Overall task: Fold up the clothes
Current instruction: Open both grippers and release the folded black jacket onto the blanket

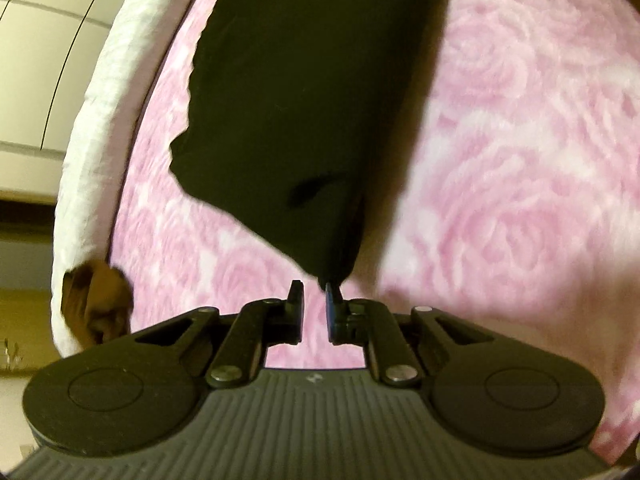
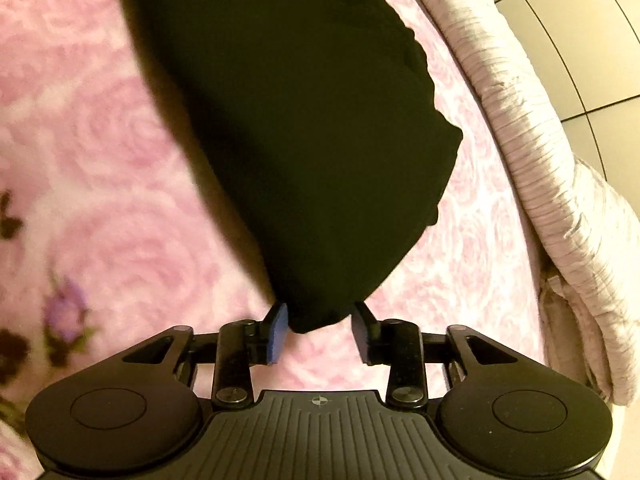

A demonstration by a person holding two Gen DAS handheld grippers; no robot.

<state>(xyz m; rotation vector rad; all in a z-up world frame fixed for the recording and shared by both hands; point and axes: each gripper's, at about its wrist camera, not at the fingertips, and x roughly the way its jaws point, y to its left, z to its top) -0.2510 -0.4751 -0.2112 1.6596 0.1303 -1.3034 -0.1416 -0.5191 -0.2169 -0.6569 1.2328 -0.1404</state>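
Left gripper (image 1: 314,294) has its fingers apart with a narrow gap; black garment (image 1: 288,112) brushes my right fingertip (image 1: 331,300), corner not pinched, top cut off by frame. It hangs over the pink rose blanket (image 1: 520,152). Right gripper (image 2: 320,316) is spread wide, garment (image 2: 304,128) corner sagging between the pads, unclamped. White quilted edge (image 2: 536,152) alongside; its end is blurred.

A pink rose-patterned blanket (image 1: 520,152) covered the bed under warm, yellowish light. Along the bed's edge ran a pale, ribbed quilted border (image 2: 532,152) — white in the left wrist view, pinkish in the right. Beyond that edge lay cream floor tiles (image 2: 580,40) with dark grout lines. A brown patch (image 1: 96,304) showed at the border's near end.
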